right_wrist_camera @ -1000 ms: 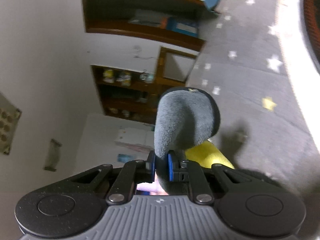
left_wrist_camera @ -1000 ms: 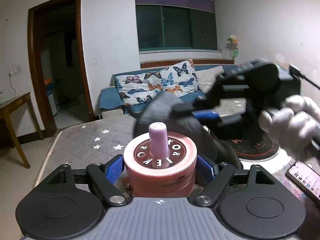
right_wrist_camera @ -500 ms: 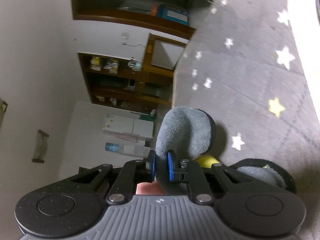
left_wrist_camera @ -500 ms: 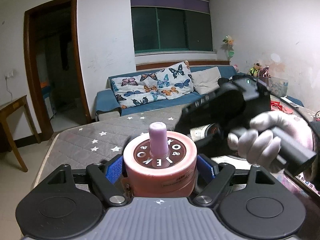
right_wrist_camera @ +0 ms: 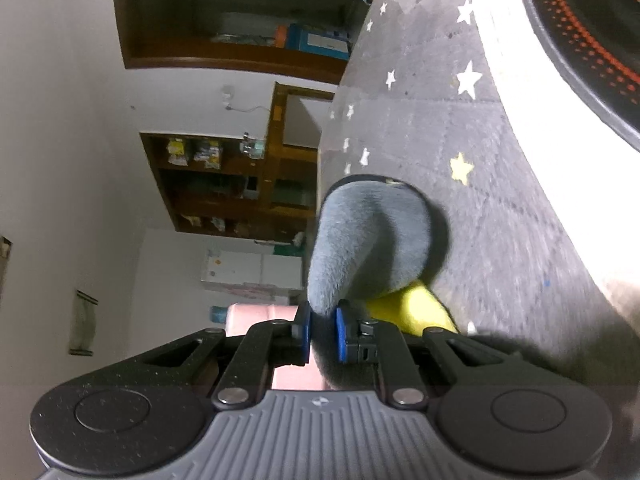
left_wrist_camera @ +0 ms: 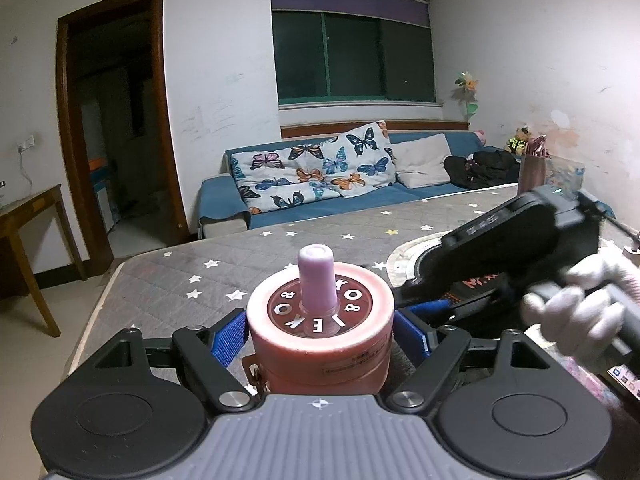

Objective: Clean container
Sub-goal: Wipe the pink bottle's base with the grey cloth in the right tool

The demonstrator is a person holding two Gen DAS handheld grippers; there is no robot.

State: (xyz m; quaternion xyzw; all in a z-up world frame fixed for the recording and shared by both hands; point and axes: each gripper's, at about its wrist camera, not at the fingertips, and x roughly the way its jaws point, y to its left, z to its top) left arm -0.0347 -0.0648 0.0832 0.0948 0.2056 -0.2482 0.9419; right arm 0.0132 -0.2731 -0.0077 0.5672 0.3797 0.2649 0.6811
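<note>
1. At the far left of the left wrist view, a wooden side table [left_wrist_camera: 28,216] stands by the dark doorway [left_wrist_camera: 112,120].
2. A blue sofa [left_wrist_camera: 320,208] with butterfly cushions [left_wrist_camera: 316,172] sits beneath the window, behind the grey star-patterned bed [left_wrist_camera: 240,256].
3. The left gripper [left_wrist_camera: 320,328] has its jaws clamped on the sides of the pink container [left_wrist_camera: 320,340], held upright in the middle foreground above the bed; a lilac spout [left_wrist_camera: 316,276] rises from its brown lettered lid.
4. To the right, a white-gloved hand [left_wrist_camera: 576,312] holds the right gripper [right_wrist_camera: 322,332], tilted sideways just beside the container.
5. In the right wrist view, the right jaws are pinched on a grey cleaning cloth [right_wrist_camera: 368,240], with something yellow [right_wrist_camera: 412,308] behind it and a black round mat [right_wrist_camera: 592,40] on the bed at upper right.
</note>
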